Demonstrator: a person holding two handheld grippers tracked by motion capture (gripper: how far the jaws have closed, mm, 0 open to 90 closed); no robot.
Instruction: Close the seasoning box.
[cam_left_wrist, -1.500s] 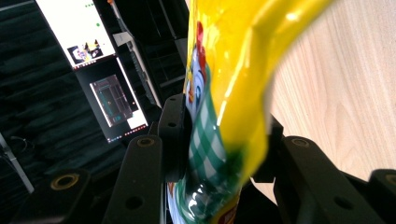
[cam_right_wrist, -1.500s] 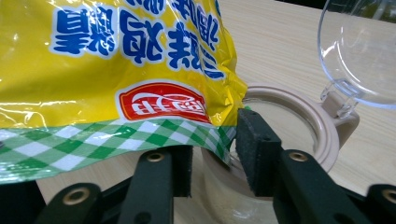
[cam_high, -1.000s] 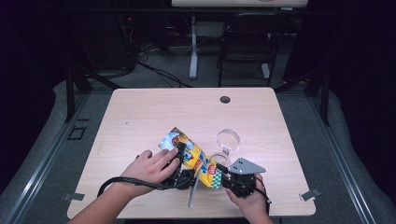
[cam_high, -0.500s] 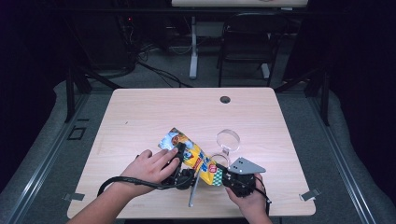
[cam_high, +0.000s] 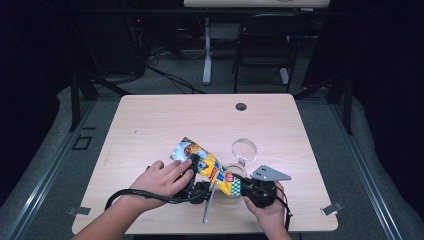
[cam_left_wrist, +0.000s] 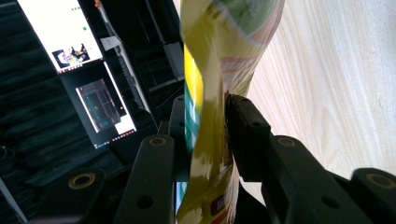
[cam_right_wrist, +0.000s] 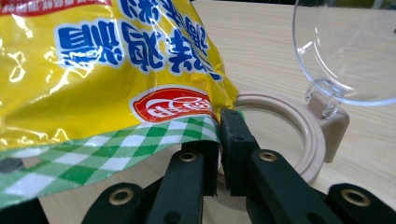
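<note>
**Snack bag held at both ends over the open container**

Left gripper (cam_high: 192, 167): jaws pinch the yellow snack bag (cam_high: 202, 165) near its upper end; in the left gripper view the two pads press the film from either side, and they have just been closing further on it. Judged purpose: steady the top so the bag cannot swing or fold.

Bag: off the table (cam_high: 150, 125), near the front edge, between the two hands. Long axis runs diagonally, the high end toward the far left, the low end toward the near right. The green-checked seam (cam_right_wrist: 140, 135) is the low end (print faces the right gripper's camera).

Right gripper (cam_high: 239, 187): clamped on the corner of that checked seam, jaws almost together with only the film between them; they too have just been closing. Grip on the seam suggests readiness to tear or pull it open.

Just beyond sits a beige round container (cam_right_wrist: 299, 135) with its clear hinged lid (cam_right_wrist: 348, 51) flipped up. Judged: the low end points down at it so the contents could pour in.

A grey tool (cam_high: 209, 202) lies on the table under the bag; type unclear.
</note>
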